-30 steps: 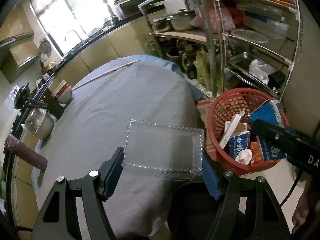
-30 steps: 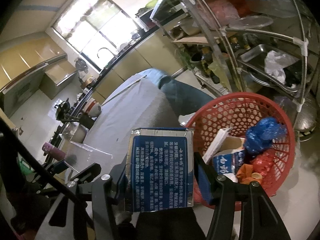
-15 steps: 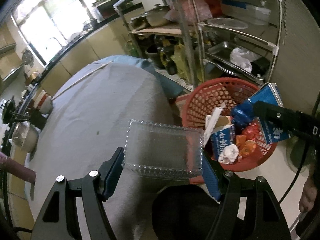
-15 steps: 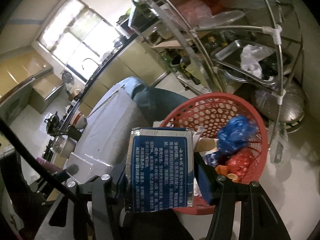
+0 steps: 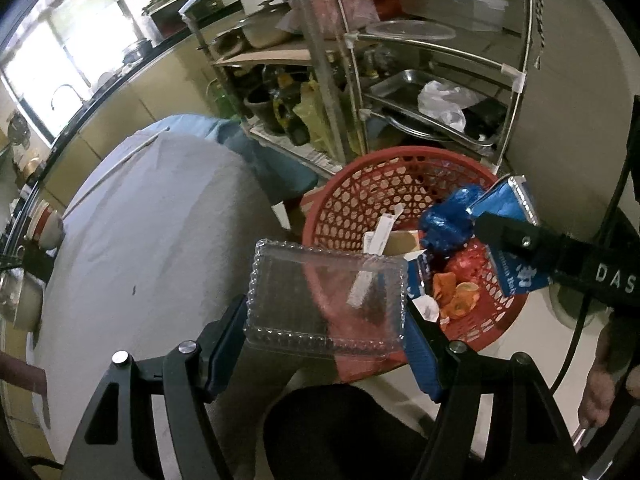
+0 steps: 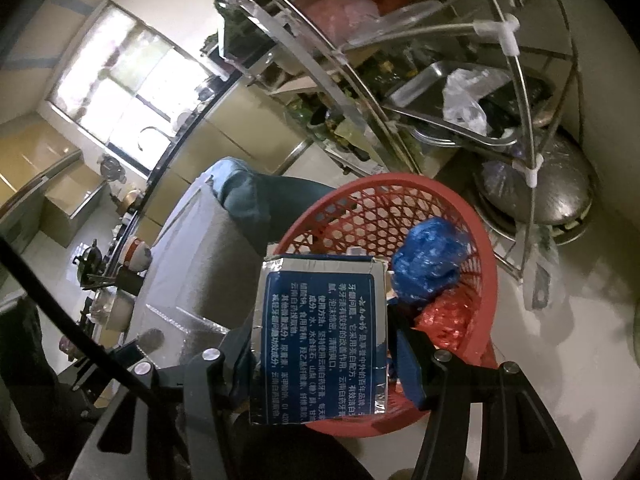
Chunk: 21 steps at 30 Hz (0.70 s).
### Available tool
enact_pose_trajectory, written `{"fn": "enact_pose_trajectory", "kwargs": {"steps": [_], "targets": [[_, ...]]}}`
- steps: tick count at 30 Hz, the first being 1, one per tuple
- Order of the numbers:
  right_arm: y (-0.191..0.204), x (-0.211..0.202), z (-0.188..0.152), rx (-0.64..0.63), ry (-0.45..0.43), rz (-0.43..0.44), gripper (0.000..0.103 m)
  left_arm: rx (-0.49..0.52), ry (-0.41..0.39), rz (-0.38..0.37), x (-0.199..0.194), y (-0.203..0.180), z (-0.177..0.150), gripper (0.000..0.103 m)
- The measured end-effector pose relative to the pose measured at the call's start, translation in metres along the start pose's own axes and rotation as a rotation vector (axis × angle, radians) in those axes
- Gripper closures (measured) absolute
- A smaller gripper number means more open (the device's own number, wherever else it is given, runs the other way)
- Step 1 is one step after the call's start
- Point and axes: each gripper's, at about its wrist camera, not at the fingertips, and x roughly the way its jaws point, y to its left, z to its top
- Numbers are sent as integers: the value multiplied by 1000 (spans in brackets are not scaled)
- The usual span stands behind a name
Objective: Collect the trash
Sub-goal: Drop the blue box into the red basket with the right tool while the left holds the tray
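My left gripper point(image 5: 326, 312) is shut on a clear plastic tray point(image 5: 324, 296) and holds it over the near rim of the red mesh basket point(image 5: 384, 188). My right gripper point(image 6: 320, 344) is shut on a blue and silver box point(image 6: 320, 336) printed with white text, above the near side of the red basket point(image 6: 352, 208). The same box point(image 5: 508, 236) shows at the right of the left wrist view. Inside the basket lie a crumpled blue bag point(image 6: 428, 256), red and orange wrappers point(image 5: 460, 288) and a white strip point(image 5: 380, 236).
A grey-clothed table point(image 5: 160, 248) fills the left, with bowls point(image 5: 44, 228) at its far edge. A metal rack point(image 5: 420, 60) of trays, pots and bottles stands behind the basket. A hand point(image 5: 604, 392) shows at the lower right. Pale floor point(image 6: 568, 344) lies right of the basket.
Both grippers moved right and down from over the table toward the basket. The clear tray now overlaps the basket's rim, and the box hangs over its inside.
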Motion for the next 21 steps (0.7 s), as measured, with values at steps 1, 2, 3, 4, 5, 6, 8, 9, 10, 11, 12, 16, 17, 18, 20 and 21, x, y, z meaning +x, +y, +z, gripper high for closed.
{"fn": "enact_pose_trajectory", "kwargs": {"steps": [1,2,3,4,5,6,8,9,10,11,12,16,17,18,20,21], "targets": [[-2,1,0,5,1,-4,42,4,-1,-2,1,-2,1,29],[-5,1,0,8,0,-8,42,8,-4,-3,1,-4,2,29],[-5,1,-1,11,-1,-11,42,11,-5,-5,2,-5,3,29],[-7,1,-1,16,-1,-13,42,15,-6,-7,3,-6,4,29],[-10,1,-1,23,-1,-16,42,20,-7,-8,4,-8,6,29],[-12,1,-1,29,-2,-18,42,23,-9,-8,4,-10,7,29],[-15,0,0,35,-5,-21,42,29,-9,-11,5,-13,9,29],[-16,0,1,39,-7,-22,42,33,-8,-15,6,-15,10,29],[-18,-1,1,44,-10,-24,42,36,-8,-16,6,-16,11,29],[-19,-2,2,48,-13,-24,42,42,-9,-18,7,-18,12,29],[-21,-3,2,52,-15,-25,42,46,-9,-19,8,-20,13,29],[-27,-7,6,67,-29,-28,42,56,-2,-28,12,-28,17,29],[-28,-8,7,70,-32,-28,42,59,-1,-29,13,-29,17,29],[-29,-9,8,75,-33,-27,42,62,0,-31,14,-32,18,29],[-32,-9,11,82,-38,-27,42,66,1,-36,16,-35,20,29],[-32,-9,12,84,-40,-26,42,69,2,-38,17,-37,21,29]]}}
